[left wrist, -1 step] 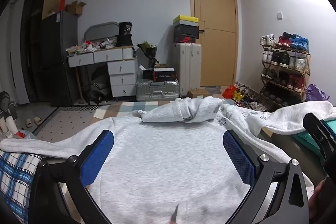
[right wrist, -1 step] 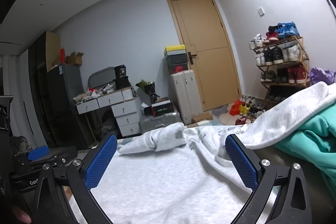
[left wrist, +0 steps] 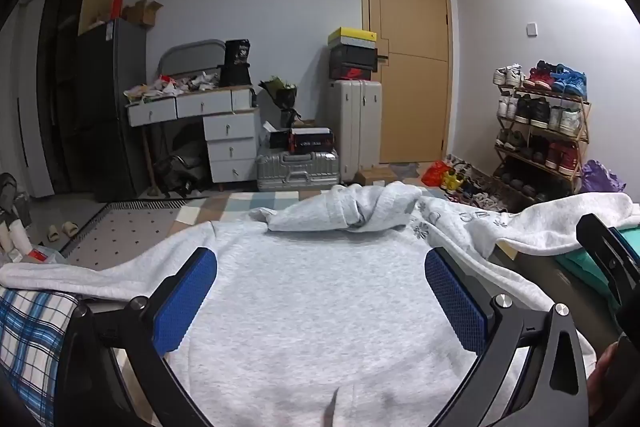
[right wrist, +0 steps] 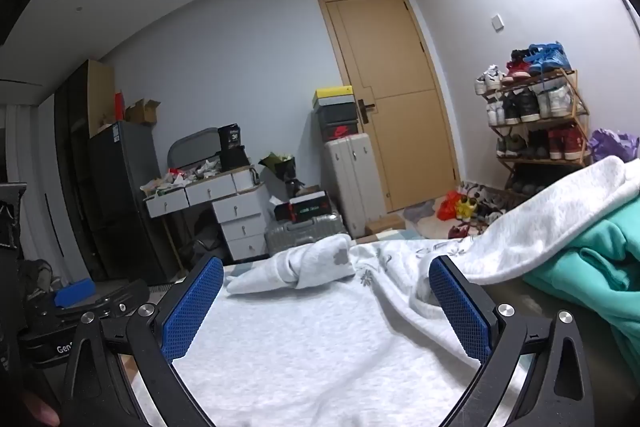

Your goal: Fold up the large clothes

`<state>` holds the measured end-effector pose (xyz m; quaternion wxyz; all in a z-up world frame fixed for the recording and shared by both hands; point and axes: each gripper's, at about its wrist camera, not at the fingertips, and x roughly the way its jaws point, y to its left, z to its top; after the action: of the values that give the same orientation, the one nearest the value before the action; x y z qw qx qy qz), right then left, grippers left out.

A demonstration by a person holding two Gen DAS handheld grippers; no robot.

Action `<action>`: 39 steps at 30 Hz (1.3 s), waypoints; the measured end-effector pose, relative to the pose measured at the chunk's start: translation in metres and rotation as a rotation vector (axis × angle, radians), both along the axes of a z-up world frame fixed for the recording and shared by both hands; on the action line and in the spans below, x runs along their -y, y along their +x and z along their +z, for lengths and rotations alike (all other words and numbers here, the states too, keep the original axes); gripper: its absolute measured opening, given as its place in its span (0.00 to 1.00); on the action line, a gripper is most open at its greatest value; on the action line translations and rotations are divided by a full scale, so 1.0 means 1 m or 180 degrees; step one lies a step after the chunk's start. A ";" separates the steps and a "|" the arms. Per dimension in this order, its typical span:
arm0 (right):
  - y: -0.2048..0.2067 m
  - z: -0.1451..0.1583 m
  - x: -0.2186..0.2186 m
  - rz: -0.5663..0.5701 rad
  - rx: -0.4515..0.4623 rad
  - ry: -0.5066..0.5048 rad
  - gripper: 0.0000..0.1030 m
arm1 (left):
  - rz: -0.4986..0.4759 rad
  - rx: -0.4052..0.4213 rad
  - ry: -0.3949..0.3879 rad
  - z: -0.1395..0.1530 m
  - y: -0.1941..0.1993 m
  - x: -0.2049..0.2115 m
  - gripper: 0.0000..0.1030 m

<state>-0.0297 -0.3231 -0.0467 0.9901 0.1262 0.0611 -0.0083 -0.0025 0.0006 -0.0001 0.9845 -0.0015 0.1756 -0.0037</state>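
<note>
Nothing has moved: both tools, left [left wrist: 320, 301] and right [right wrist: 326, 305], hover wide open over the spread grey sweatshirt [left wrist: 320, 307], ready to grasp.

A large light-grey sweatshirt [left wrist: 320, 307] lies spread out flat, its broad body smooth with only soft ripples. At its far end the hood [left wrist: 348, 211] is bunched into a twisted roll lying across the neckline. One sleeve [left wrist: 100, 271] runs out flat to the left. The other sleeve [right wrist: 552, 223] rises to the right, its fleecy white inside showing, and drapes over a crumpled teal garment [right wrist: 592, 267]. Pale grey flower prints [left wrist: 420, 229] and lettering sit near the right shoulder, where the fabric gathers in loose folds. A short seam or slit [left wrist: 332, 403] shows at the near edge.
</note>
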 end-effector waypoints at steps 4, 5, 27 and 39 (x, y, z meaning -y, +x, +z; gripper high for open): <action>0.000 0.001 -0.001 0.0009 -0.0011 -0.0001 1.00 | -0.0009 0.0001 0.0039 -0.001 -0.004 0.007 0.99; 0.000 0.001 -0.001 0.0007 -0.0010 -0.0004 1.00 | -0.0033 -0.0022 0.0010 -0.002 -0.004 0.005 0.99; 0.000 0.002 -0.005 0.0049 -0.0027 -0.0049 1.00 | -0.0093 -0.0126 -0.0020 -0.002 0.004 0.002 0.99; 0.001 0.001 -0.009 0.0072 -0.0049 -0.0066 1.00 | -0.0073 -0.0135 0.0001 -0.001 0.003 0.001 0.99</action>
<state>-0.0288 -0.3142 -0.0459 0.9909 0.1151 0.0701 0.0012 0.0004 -0.0001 -0.0011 0.9804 0.0006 0.1964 -0.0148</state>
